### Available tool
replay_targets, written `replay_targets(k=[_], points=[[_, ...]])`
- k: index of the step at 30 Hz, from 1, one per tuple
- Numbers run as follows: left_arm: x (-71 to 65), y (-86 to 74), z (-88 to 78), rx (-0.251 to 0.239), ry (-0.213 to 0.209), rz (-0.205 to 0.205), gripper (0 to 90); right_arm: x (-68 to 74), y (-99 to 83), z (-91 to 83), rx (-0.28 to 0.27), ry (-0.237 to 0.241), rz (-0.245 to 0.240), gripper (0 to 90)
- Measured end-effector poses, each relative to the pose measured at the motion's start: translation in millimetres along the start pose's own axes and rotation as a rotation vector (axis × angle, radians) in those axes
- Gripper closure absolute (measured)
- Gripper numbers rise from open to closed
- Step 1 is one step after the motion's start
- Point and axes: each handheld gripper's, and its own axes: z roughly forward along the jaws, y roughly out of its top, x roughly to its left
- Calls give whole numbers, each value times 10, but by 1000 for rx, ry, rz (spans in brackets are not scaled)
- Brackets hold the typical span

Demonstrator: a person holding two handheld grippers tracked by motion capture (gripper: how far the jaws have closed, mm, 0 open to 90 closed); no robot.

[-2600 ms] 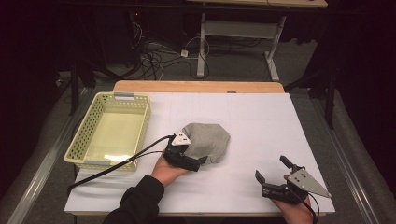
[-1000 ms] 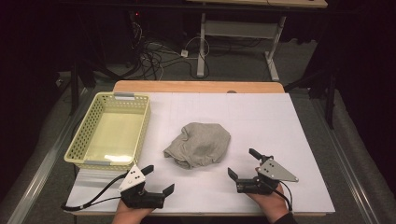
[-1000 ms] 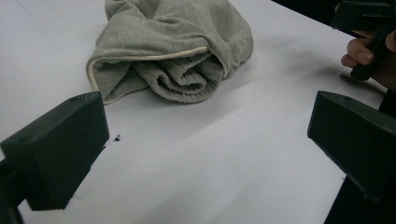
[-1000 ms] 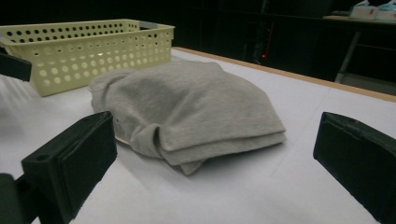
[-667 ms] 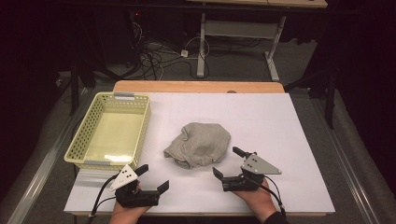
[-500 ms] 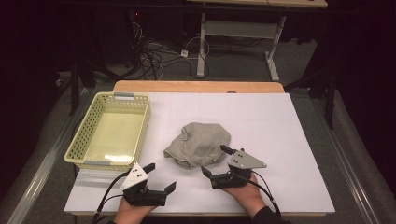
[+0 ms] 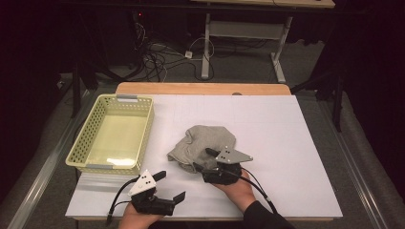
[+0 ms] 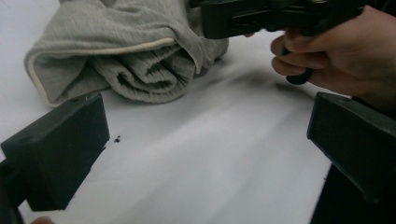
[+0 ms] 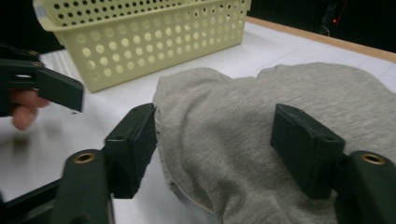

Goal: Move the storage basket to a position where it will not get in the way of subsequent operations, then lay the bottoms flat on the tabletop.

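Nearest the table's front edge, the left gripper hovers over bare white table, jaws spread wide w/ nothing between them, its own view looking across at the cloth; just beyond, the right gripper is in at the crumpled grey knit cloth w/ pale edge trim, which lies bunched mid-table, right of the basket and apart from it; its jaws have just been closing, and the right gripper view has the near fold of cloth between them, one pad at the cloth's edge, the other against the heap; not yet a clamped grip, I'd say, more a bite being taken; cloth looks flat on the table, not lifted; so judged from here: approach done, grasp under way, lift + carry + drop all left; farther back-left, the pale yellow perforated plastic basket sits w/ nothing in it, floor bare; likely where the cloth goes, tho that's a guess.
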Motion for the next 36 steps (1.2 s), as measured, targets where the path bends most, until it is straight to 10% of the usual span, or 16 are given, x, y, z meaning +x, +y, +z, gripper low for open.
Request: replay_targets(k=[14,22,36], points=[[25,92,12,-13,16,-2,0,7,-2,183,92,-11,-7,521],[35,127,84,-29,14,18,0,7,-3,151,76,-2,-19,830],[54,129,129,-34,-1,56,0,-128,-3,-287,-6,-14,2,844]])
